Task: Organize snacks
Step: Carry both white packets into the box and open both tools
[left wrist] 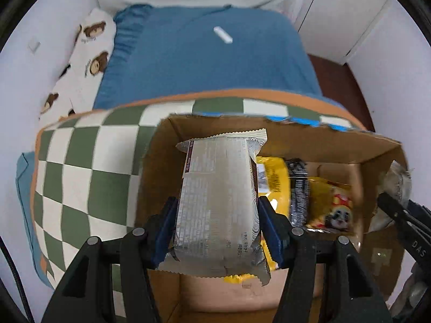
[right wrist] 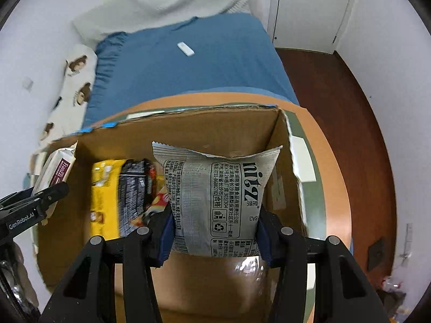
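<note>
My left gripper [left wrist: 216,215] is shut on a silver snack pack [left wrist: 215,202] and holds it over the left part of an open cardboard box [left wrist: 323,140]. My right gripper [right wrist: 214,224] is shut on a grey "nitz" snack packet [right wrist: 218,196] over the right part of the same box [right wrist: 215,123]. Inside the box lie a yellow snack bag [left wrist: 326,199] and a black packet [left wrist: 297,188]; they show in the right wrist view too, the yellow bag [right wrist: 103,199] and the black packet [right wrist: 134,196]. The left gripper with its pack [right wrist: 58,169] shows at the left edge of the right wrist view.
The box stands on a green-and-white checkered cloth with an orange border [left wrist: 80,167] over a small table. Behind it is a bed with a blue cover [left wrist: 202,62], a white remote [left wrist: 222,35] and a bear-print pillow [left wrist: 89,53]. Dark wood floor [right wrist: 336,102] lies to the right.
</note>
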Demonstrator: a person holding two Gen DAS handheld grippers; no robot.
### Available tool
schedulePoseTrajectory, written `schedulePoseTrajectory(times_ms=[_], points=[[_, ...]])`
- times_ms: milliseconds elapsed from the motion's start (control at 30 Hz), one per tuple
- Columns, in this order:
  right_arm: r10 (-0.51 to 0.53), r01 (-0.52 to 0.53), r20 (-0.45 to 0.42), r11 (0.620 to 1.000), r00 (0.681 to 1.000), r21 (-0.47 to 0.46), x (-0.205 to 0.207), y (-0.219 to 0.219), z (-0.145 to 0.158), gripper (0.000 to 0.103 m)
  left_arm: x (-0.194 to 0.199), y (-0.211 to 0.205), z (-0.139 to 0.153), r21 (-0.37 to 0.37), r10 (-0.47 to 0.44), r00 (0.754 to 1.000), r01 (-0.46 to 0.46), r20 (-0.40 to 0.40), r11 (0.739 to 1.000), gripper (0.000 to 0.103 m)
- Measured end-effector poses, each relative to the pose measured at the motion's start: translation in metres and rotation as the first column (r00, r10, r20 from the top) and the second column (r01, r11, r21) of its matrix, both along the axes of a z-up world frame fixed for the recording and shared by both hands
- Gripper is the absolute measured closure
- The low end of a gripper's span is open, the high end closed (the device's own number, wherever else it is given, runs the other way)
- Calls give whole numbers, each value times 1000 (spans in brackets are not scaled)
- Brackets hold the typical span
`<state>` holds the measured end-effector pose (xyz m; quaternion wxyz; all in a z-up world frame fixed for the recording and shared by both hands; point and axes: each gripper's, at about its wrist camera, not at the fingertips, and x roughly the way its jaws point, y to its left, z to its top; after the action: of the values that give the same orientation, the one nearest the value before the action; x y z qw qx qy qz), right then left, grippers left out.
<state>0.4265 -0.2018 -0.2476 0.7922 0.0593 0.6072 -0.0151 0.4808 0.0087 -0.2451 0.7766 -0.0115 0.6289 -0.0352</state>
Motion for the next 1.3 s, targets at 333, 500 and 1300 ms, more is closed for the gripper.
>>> schedulePoseTrajectory(times_ms=[333, 500, 1300], points=[[26, -28, -82, 999, 996, -15, 27, 6, -33, 9, 1, -1, -30, -20, -12, 997, 11, -81, 1000, 15], [15, -13, -78, 1000, 997, 27, 12, 7, -29, 9, -10, -2, -23, -28, -13, 997, 11, -75, 1000, 15], [37, -48, 124, 995, 992, 89, -127, 26, 67, 9, -138, 4, 93, -57, -19, 972, 33, 234, 998, 15]])
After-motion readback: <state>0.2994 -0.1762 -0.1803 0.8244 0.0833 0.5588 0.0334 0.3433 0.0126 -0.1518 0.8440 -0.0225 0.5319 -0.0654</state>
